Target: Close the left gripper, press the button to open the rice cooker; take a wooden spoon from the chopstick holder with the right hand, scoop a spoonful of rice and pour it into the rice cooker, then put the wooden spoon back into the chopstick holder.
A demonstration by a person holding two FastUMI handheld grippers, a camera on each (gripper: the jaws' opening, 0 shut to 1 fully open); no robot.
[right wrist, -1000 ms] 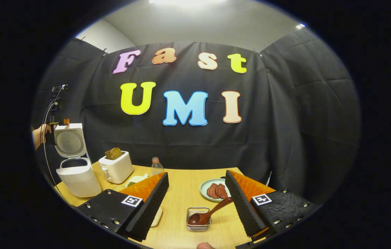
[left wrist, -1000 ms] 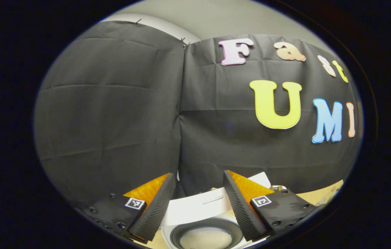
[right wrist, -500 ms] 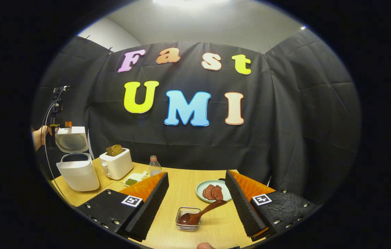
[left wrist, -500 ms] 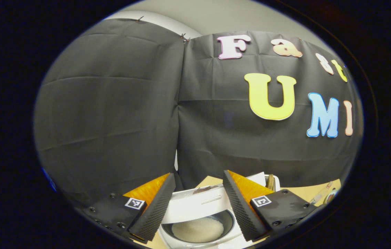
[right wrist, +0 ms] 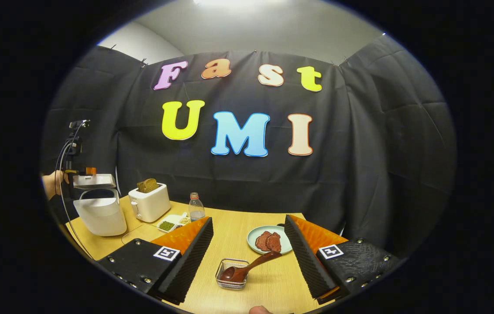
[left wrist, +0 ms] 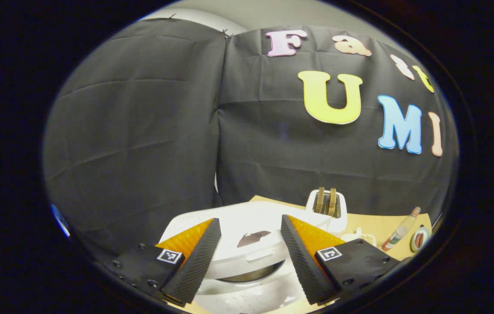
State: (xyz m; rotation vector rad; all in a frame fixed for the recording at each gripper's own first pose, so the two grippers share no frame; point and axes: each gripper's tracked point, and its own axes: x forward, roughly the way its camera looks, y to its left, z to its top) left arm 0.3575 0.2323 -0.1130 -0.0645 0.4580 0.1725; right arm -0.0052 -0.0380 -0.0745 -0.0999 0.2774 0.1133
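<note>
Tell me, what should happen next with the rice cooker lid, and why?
Probably push the lid down the last bit until it shuts. It sits nearly flat with a gap left above the rice cooker, and the wooden spoon already rests in its holder.

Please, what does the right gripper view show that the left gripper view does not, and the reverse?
Right gripper view: the wooden spoon rests with its bowl in the chopstick holder on the table, ahead of the open right tongs; a hand is beside the lid.
Left gripper view: the lid's top from close above, between the fingers of the open left tongs, lowered nearly shut.
Both: the rice cooker, the toaster with bread, the bottle and the plate.
</note>
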